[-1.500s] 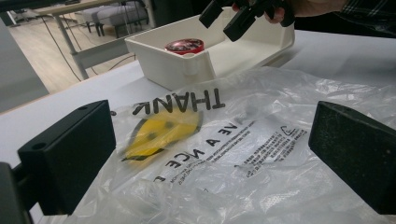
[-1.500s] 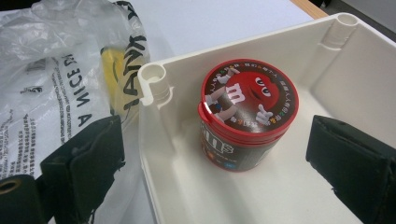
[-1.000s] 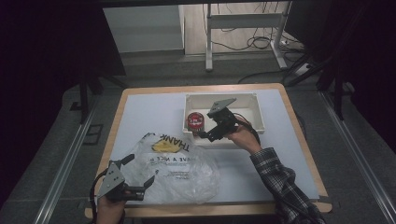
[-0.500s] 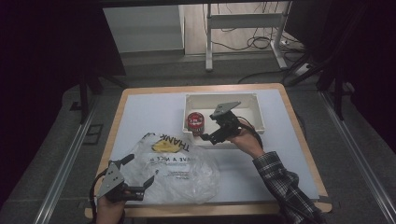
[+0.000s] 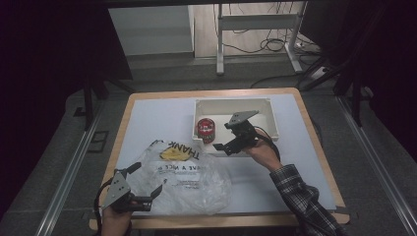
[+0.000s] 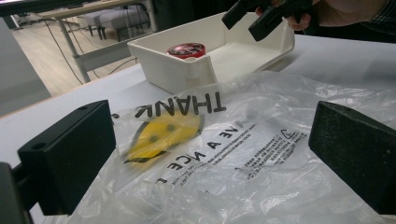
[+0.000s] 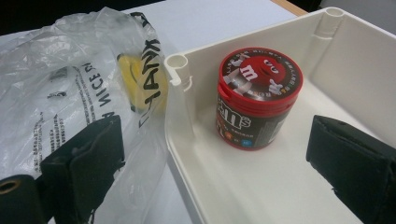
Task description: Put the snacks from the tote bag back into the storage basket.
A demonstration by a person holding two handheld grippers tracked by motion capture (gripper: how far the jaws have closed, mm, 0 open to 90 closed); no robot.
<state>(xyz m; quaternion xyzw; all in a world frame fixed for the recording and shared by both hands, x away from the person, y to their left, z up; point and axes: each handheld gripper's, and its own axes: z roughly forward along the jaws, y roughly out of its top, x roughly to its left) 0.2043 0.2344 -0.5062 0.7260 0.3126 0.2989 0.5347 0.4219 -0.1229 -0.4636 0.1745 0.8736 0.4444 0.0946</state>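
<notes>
A dim workroom with cables and a metal frame on the floor is surrounding a pale table (image 5: 147,123), and the white tray (image 5: 265,105) on it is serving as the landmark here. Inside the tray, tucked into its near-left corner, a red candy tub (image 5: 205,130) is standing upright on the tray floor. The right gripper (image 5: 227,146) is hovering just over the tray's near wall, beside the tub, with its jaws spread wide and holding nothing; it looks angled that way to come in around the tub. In the right gripper view the tub (image 7: 258,98) is sitting between the two jaws but well ahead of them, not touched.

Just outside the tray's near-left corner, a clear plastic bag (image 5: 184,177) with a yellow smiley and black lettering is lying crumpled, its edge touching the tray wall. The left gripper (image 5: 146,184) is resting at the bag's far side from the tray, jaws apart and straddling the film, probably to steady or open it.

Whether the bag's mouth is open is hard to tell, and its print is partly folded away.
</notes>
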